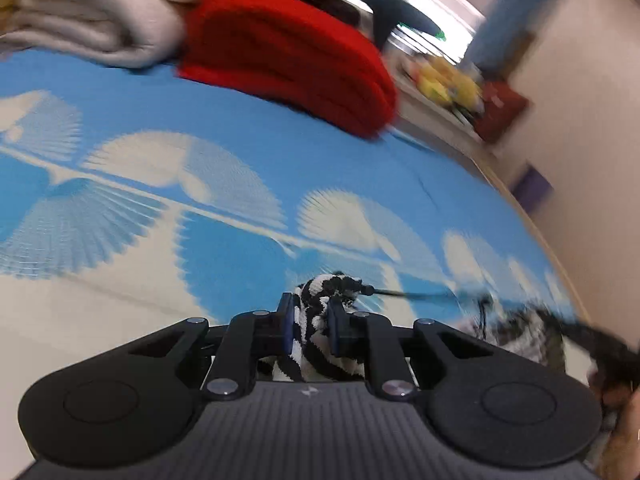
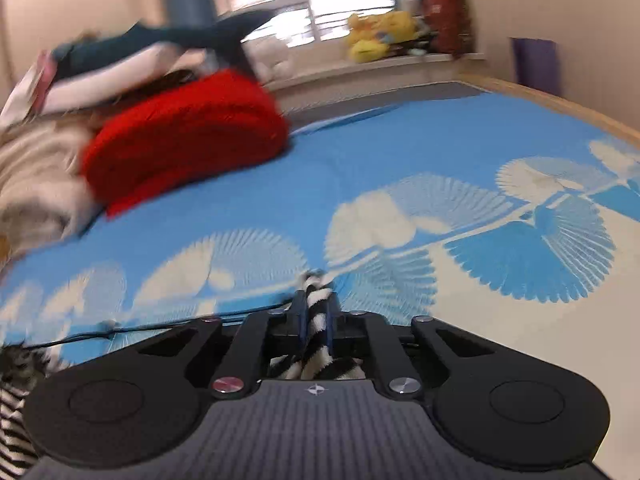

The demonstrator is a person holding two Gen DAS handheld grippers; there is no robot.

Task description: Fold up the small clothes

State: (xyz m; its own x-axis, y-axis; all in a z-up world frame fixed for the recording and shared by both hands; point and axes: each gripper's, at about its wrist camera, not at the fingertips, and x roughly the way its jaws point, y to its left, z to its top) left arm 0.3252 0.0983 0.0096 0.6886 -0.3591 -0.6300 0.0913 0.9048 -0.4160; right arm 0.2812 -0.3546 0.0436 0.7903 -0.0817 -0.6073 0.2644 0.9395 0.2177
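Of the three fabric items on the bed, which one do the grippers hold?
The black-and-white striped garment; both grippers clamp it. The red knit and beige blanket lie untouched farther back.

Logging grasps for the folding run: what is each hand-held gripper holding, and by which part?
Both grip the black-and-white striped garment: left hand-held gripper and right hand-held gripper each pinch a bunched bit of its fabric.
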